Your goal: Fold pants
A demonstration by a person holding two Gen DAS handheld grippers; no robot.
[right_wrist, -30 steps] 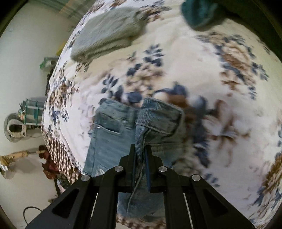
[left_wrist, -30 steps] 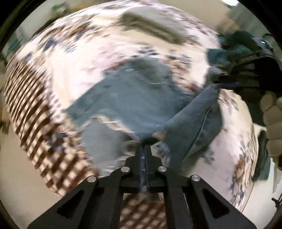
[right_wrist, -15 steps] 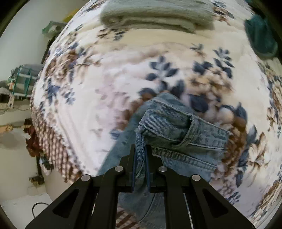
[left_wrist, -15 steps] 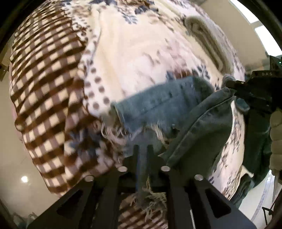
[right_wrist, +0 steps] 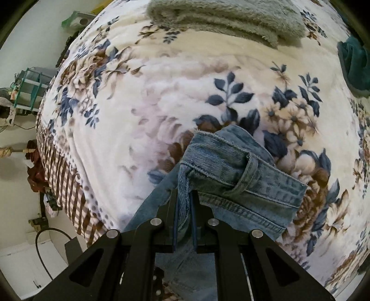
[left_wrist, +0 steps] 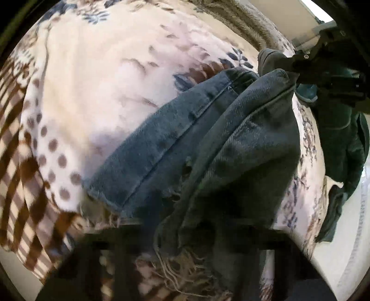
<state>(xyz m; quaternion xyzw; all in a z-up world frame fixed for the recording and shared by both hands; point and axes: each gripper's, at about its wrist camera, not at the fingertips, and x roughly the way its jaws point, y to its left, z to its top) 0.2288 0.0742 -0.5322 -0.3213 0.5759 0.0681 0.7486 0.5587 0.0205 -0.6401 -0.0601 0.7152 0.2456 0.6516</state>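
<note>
Blue denim pants (left_wrist: 175,143) lie on a floral blanket (left_wrist: 97,88), doubled lengthwise. In the left wrist view the frayed hem end (left_wrist: 182,275) drapes over my left gripper (left_wrist: 185,233) and hides its fingers; the cloth looks held there. In the right wrist view my right gripper (right_wrist: 184,206) is shut on the pants' waistband (right_wrist: 240,171), with a belt loop showing just ahead. The right gripper also shows in the left wrist view (left_wrist: 323,69), at the far end of the pants.
A folded grey towel (right_wrist: 226,16) lies at the far side of the bed. A dark teal cloth (right_wrist: 353,67) lies at the right. The blanket's brown checked border (right_wrist: 67,185) hangs over the bed edge. Shelves and a cable (right_wrist: 44,243) stand beyond on the floor.
Both grippers carried the top leg and waistband across, laying the pants doubled lengthwise. The left gripper dropped close to the blanket, and the hem now covers its fingers.
</note>
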